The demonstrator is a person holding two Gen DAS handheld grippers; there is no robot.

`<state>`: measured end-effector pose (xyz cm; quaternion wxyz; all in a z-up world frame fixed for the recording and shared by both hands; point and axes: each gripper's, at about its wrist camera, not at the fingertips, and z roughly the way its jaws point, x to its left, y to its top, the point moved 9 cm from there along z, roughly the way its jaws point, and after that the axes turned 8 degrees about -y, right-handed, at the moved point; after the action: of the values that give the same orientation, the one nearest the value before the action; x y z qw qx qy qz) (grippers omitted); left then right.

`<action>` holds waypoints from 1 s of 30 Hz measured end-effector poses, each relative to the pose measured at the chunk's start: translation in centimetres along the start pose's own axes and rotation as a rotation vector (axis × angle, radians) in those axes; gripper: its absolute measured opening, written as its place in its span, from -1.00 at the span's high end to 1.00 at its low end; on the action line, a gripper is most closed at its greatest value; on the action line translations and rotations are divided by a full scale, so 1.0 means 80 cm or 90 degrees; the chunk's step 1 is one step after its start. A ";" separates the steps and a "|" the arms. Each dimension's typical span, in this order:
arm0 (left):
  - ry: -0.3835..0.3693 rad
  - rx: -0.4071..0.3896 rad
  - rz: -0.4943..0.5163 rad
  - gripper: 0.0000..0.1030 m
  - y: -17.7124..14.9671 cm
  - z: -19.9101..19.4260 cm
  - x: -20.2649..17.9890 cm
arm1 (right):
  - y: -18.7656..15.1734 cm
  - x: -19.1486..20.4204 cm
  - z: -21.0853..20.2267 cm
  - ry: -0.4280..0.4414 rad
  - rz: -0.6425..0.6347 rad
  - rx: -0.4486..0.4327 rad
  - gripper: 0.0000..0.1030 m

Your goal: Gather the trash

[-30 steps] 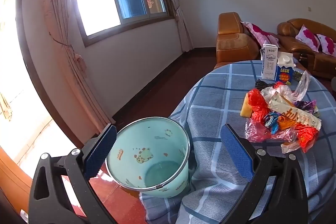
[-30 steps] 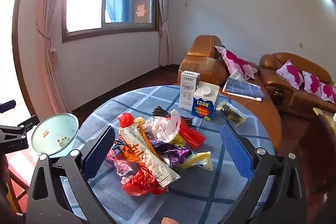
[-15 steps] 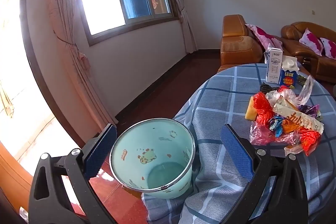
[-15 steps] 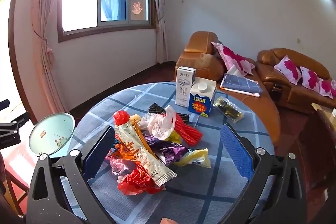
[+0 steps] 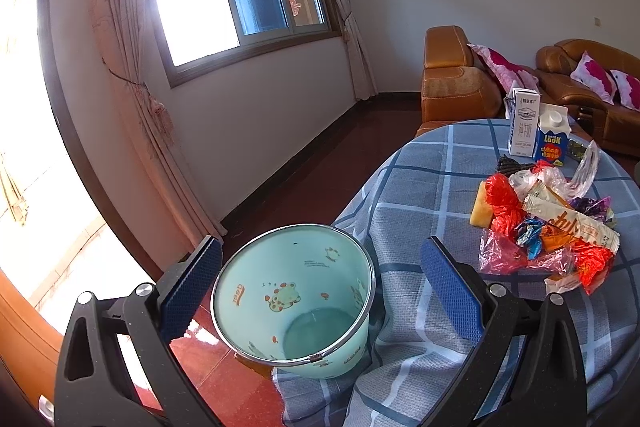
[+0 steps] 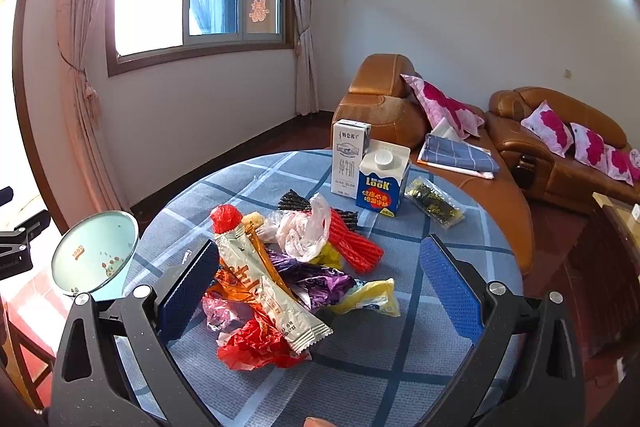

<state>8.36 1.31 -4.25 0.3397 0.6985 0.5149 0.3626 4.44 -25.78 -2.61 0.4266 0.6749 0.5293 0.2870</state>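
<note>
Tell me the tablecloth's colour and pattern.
The tablecloth is grey-blue with a dark-blue and white check, clearest in the right wrist view.

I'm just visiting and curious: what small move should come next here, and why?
Probably lower the right gripper onto the wrappers and close. It is open above the pile, nothing is held, and the bin looks empty.

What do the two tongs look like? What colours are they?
The left tongs and right tongs look the same: shiny black frames with triangle-shaped holes and round silver screws. Each has two flat fingers covered in bumpy blue pads. No cables or sleeves show.
</note>
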 end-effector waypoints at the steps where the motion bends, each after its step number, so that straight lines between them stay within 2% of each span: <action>1: 0.000 0.000 0.000 -0.89 0.000 0.000 0.000 | -0.001 0.000 0.000 0.000 0.000 0.001 -0.91; 30: 0.010 0.002 -0.001 -0.89 -0.001 0.003 0.009 | -0.002 -0.004 0.003 -0.004 0.000 0.002 -0.91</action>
<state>8.68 1.99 -4.33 0.3352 0.6957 0.5187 0.3669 4.46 -26.11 -2.83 0.4272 0.6764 0.5283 0.2844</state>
